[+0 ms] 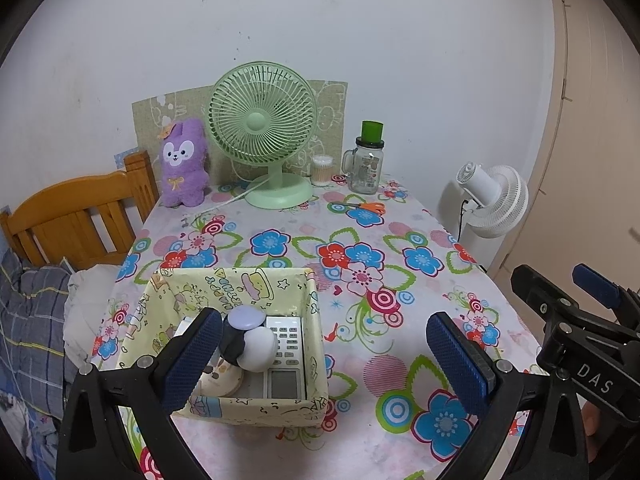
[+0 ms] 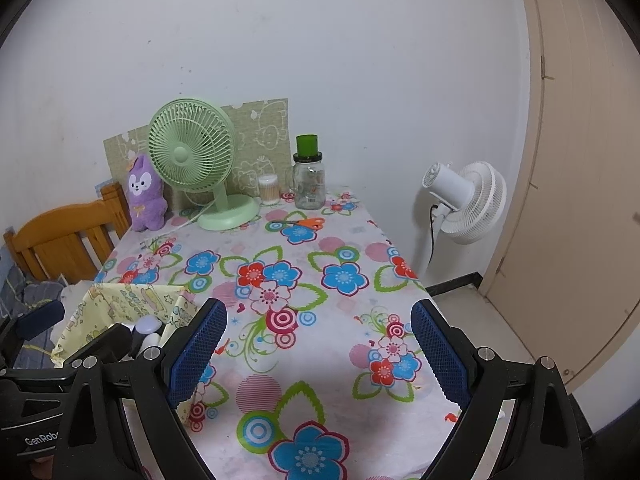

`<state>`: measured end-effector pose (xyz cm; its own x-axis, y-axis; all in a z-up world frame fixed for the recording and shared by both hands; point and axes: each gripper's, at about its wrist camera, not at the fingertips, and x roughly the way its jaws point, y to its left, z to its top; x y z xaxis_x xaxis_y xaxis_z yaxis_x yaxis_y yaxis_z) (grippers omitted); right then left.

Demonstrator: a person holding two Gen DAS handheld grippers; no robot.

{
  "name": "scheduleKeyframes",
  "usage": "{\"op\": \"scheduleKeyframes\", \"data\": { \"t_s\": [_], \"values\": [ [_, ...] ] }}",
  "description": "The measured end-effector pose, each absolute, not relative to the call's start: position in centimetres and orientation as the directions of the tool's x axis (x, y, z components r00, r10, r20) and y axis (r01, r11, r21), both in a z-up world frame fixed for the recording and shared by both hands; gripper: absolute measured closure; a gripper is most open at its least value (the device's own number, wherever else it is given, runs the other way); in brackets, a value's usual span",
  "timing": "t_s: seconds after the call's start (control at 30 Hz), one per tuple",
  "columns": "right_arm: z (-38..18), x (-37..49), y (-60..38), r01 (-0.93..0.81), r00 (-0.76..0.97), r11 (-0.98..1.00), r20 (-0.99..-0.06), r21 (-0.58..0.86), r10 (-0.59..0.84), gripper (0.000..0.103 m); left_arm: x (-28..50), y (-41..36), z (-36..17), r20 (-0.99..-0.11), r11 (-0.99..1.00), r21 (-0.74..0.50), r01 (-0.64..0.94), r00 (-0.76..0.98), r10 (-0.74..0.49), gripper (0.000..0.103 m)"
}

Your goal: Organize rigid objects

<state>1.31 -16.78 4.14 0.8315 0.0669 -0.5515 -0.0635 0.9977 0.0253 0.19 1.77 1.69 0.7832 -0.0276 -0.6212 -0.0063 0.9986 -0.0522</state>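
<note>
Lengthwise, remote in box points toward the fan.

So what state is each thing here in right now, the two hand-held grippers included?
Left hand-held gripper: open, empty.
Right hand-held gripper: open, empty.
Yellow box: open-topped, holding a remote and small items.
Glass jar: upright, lid on.
Scissors: lying flat, shut.
Green fan: upright; blades hidden behind the grille.

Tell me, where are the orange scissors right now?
The orange scissors lie flat on the flowered tablecloth near the table's far end, just in front of the glass jar and right of the green fan.
</note>
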Motion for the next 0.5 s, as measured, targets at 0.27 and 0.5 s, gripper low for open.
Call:
{"op": "scheduleKeyframes", "data": {
  "t_s": [0.27,0.5],
  "values": [
    [4.27,1.01,-16.77,-0.062,0.837,0.998,-0.543,0.031,0.07,0.008,0.07,1.81,2.03,-0.613,0.999,-0.048,-0.004,0.79,-0.026,0.0],
    [4.57,0.78,-16.68,-0.064,0.843,0.998,-0.534,0.025,0.067,0.008,-0.03,1.78,2.17,-0.609,0.999,-0.049,-0.005,0.792,-0.026,0.0]
  ]
}}
